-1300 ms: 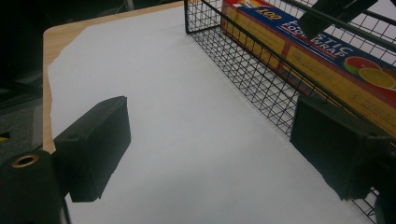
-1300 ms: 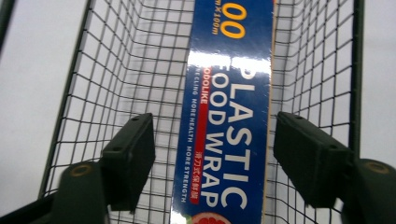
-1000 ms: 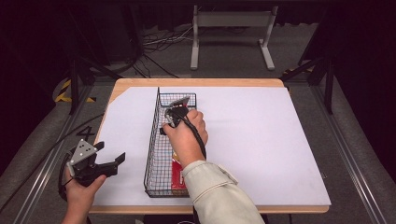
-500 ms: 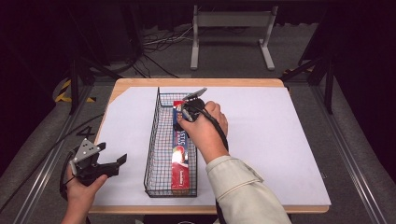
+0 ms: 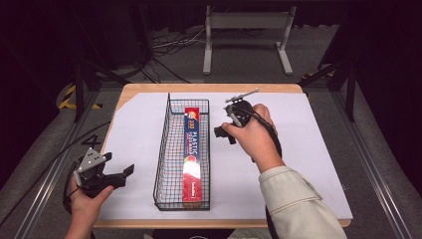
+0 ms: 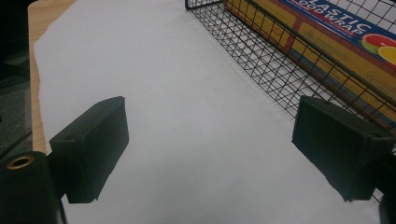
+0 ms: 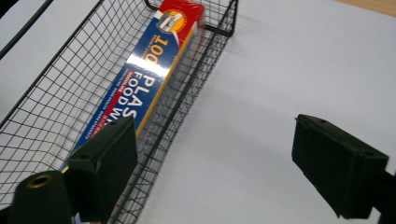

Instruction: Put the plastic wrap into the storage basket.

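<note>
1. Plastic wrap box (image 5: 192, 149) lies flat in my wire basket (image 5: 164, 149), at the centre of the high view, along its right wall.
2. My right gripper (image 5: 225, 132) hangs just right of the basket over the white sheet (image 5: 298, 149); its jaws have just been opening, nothing between them.
3. My left gripper (image 5: 122, 174) sits at the lower left, jaws spread and empty.

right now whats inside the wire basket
One long box of plastic food wrap lies flat along the right wall of the basket. The rest of its floor looks bare; whatever lies under the box is covered.
</note>
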`<act>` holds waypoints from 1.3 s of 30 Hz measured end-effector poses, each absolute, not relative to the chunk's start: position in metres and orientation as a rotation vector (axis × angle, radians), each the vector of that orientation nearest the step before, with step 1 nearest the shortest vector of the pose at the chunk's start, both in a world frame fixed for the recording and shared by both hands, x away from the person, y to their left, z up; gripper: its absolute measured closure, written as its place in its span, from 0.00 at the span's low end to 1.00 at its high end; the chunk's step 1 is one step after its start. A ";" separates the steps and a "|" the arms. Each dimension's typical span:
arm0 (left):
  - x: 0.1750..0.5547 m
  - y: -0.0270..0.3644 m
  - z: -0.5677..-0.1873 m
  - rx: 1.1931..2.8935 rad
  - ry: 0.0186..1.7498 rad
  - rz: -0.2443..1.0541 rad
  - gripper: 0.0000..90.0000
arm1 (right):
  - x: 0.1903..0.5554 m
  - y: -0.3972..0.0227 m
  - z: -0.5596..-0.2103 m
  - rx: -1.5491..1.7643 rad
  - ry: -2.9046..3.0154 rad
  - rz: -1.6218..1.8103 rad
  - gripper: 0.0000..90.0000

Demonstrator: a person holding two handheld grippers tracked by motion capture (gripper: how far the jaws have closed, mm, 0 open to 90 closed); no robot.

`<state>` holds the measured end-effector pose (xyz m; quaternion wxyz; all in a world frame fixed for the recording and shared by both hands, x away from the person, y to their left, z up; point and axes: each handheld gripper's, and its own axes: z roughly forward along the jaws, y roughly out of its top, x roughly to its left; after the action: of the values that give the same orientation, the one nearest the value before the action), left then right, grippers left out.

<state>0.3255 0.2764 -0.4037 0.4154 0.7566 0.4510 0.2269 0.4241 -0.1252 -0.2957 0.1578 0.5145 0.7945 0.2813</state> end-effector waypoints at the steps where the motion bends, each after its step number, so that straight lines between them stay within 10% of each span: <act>1: 0.326 0.277 -0.404 1.897 1.136 0.571 0.13 | 0.424 -0.125 -0.296 1.472 2.273 0.805 0.16; 39: 0.324 0.266 -0.414 1.886 1.083 0.640 0.14 | 0.399 -0.281 -0.316 1.261 2.214 1.048 0.14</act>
<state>0.3236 0.2660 -0.4140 0.4237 0.7536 0.4326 0.2559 0.3989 -0.2808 -0.3165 0.1922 0.4491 0.7886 0.3735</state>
